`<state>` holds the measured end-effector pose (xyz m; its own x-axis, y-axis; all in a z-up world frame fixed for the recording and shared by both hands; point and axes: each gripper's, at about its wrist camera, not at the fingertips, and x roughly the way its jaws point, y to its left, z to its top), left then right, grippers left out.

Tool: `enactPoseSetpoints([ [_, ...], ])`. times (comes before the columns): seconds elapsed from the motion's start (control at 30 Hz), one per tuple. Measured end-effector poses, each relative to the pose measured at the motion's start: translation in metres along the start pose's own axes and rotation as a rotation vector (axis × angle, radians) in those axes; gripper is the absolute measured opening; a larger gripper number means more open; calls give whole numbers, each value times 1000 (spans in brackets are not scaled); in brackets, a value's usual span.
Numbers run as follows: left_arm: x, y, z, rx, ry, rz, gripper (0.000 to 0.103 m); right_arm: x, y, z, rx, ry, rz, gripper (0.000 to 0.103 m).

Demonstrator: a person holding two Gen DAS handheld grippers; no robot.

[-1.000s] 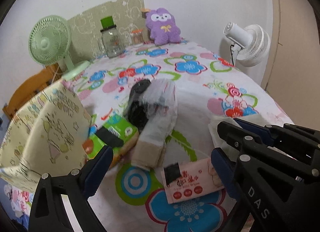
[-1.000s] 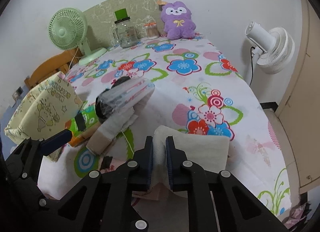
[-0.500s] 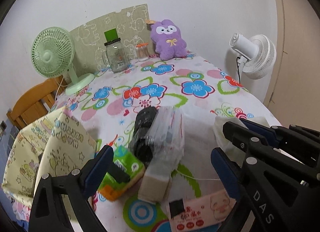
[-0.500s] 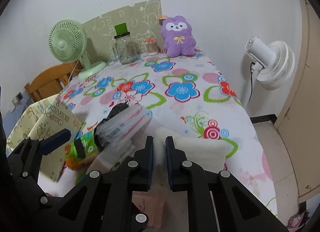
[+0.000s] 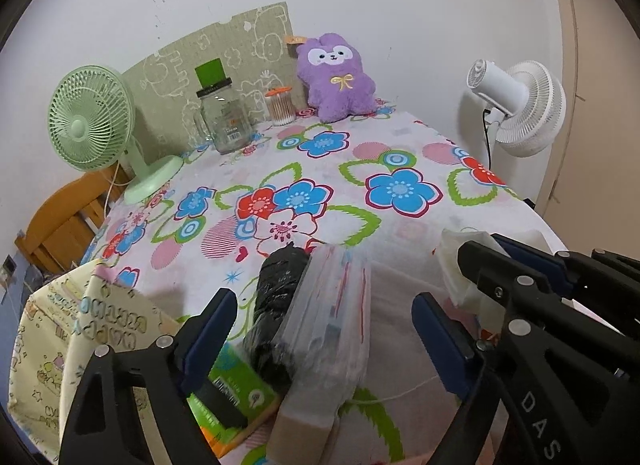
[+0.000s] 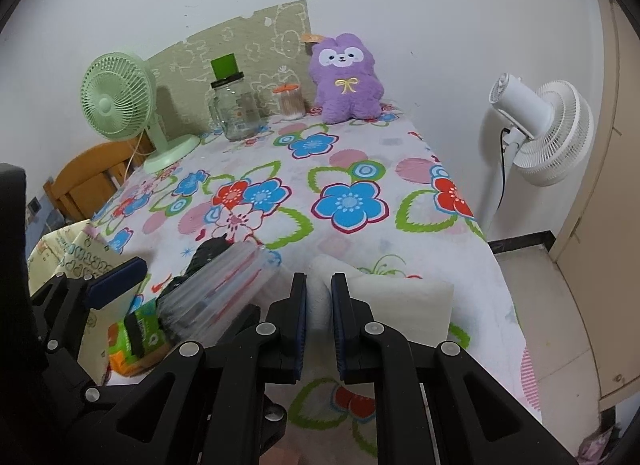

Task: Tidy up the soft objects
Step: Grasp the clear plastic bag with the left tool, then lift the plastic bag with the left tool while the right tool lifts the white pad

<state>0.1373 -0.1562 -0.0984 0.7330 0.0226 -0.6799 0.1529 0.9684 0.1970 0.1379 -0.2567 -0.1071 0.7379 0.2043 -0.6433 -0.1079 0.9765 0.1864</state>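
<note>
White and soft, the folded cloth [image 6: 400,303] lies near the front right edge of the flowered desk [image 6: 352,161], and our right gripper [image 6: 319,301] is clamped on its left end. Our left gripper [image 5: 320,329] has just been closing, jaws apart around the clear plastic packet [image 5: 332,317], not yet pressing it.

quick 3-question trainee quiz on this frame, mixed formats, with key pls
1. True or false: the right gripper is shut on the white folded cloth.
2. The left gripper is: A) clamped on the glass jar B) open, holding nothing C) shut on the purple plush.
3. Fill in: the plush stands at the table's far edge, against the ____.

Key: 1 true; 2 B; 3 wall.
</note>
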Motion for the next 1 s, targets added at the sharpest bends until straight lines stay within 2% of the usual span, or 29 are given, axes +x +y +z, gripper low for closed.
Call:
enactPoseSetpoints([
  [0.13,11,-2,3,3,24,-2,85,9,-5,2,6,11,-3,14],
  [0.23,21,-3,3,5,56,-5,78,16,-7,2,10,23,-1,14],
  [0.37,27,-4,2,9,64,16,60,24,-8,1,13,40,-1,14],
  [0.57,31,-6,1,22,78,16,55,28,-11,-1,18,55,-4,14],
  [0.63,31,-6,1,23,82,15,50,28,-11,-2,19,58,-6,14],
  [0.7,31,-5,0,23,87,16,38,28,-11,-2,19,58,-7,14],
  [0.87,27,-5,0,26,92,19,23,25,-10,-2,20,54,-1,14],
  [1.0,21,-6,-1,24,82,7,21,20,-9,-3,22,49,2,14],
])
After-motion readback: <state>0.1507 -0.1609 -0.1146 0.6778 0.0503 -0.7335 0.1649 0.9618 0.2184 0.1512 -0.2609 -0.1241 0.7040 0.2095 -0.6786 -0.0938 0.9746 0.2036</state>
